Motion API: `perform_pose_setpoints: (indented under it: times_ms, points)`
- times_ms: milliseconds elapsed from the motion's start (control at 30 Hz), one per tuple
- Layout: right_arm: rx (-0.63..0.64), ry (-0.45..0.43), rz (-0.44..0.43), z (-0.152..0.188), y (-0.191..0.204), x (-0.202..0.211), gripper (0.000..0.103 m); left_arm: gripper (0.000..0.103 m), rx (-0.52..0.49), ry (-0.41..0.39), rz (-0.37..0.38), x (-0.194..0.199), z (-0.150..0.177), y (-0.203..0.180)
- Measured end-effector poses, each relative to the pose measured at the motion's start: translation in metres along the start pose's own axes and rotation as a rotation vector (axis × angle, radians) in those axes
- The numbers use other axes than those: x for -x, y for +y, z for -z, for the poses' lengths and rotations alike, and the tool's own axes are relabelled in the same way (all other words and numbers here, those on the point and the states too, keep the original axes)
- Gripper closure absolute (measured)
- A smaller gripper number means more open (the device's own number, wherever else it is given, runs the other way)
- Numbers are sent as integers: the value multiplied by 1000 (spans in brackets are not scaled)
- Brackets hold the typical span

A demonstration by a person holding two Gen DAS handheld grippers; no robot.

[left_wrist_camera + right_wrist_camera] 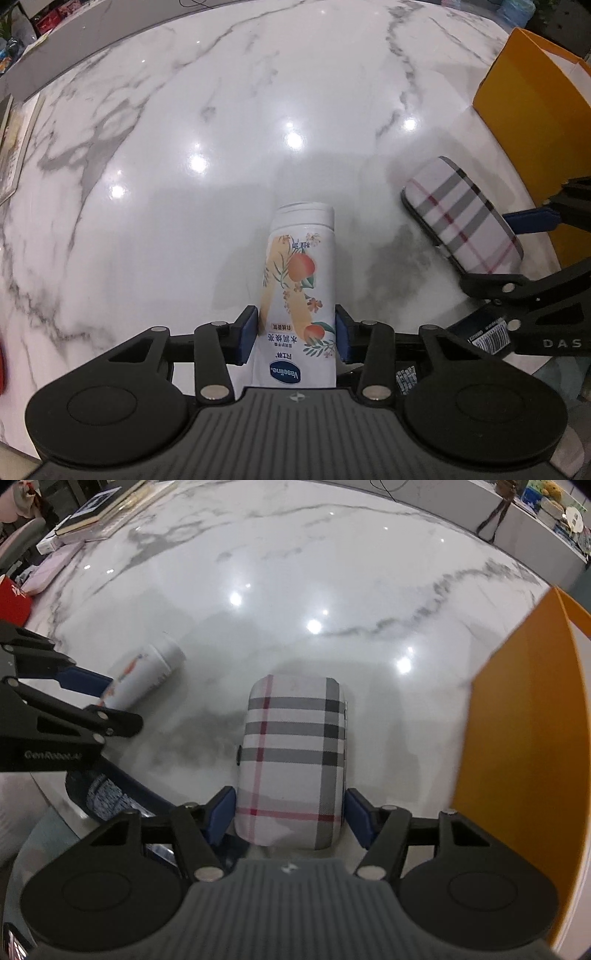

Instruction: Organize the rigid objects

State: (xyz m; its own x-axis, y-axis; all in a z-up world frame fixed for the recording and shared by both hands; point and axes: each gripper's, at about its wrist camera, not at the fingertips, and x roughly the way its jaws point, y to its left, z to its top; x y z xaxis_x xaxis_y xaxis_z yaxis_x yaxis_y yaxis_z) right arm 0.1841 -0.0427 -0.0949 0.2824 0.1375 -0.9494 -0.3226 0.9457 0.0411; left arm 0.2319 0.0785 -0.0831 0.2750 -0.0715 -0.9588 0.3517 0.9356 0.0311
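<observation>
My left gripper [295, 328] is shut on a white Vaseline bottle [299, 284] printed with peaches, held lengthwise above the marble table [184, 147]. The bottle also shows at the left of the right wrist view [147, 672]. My right gripper [291, 808] is shut on a plaid glasses case [295, 753], white with grey and red stripes. The case also shows at the right of the left wrist view [461, 218], close beside the bottle.
An orange box [524, 746] stands at the right, close to the case; it also shows in the left wrist view [535, 110]. A dark packet with a barcode [107, 794] lies at the table's near edge. Books [96, 513] and a red item [13, 605] lie far left.
</observation>
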Motion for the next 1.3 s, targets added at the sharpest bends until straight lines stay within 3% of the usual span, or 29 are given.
perform_pose_setpoints:
  times_ms: [167, 333, 867, 1000, 1300]
  points:
    - [-27, -51, 21, -4, -2, 5, 28, 44, -31, -82, 6, 0, 4, 2]
    - [-68, -77, 19, -14, 0, 1, 27, 39, -89, -161, 14, 1, 7, 1]
    - [-30, -59, 39, 0, 6, -7, 29, 48, -47, -139, 26, 3, 4, -1]
    - [-13, -75, 50, 3, 7, -5, 40, 48, -31, -139, 25, 4, 4, -1]
    - [-2, -85, 45, 6, 8, -4, 40, 48, -51, -151, 36, 4, 6, -6]
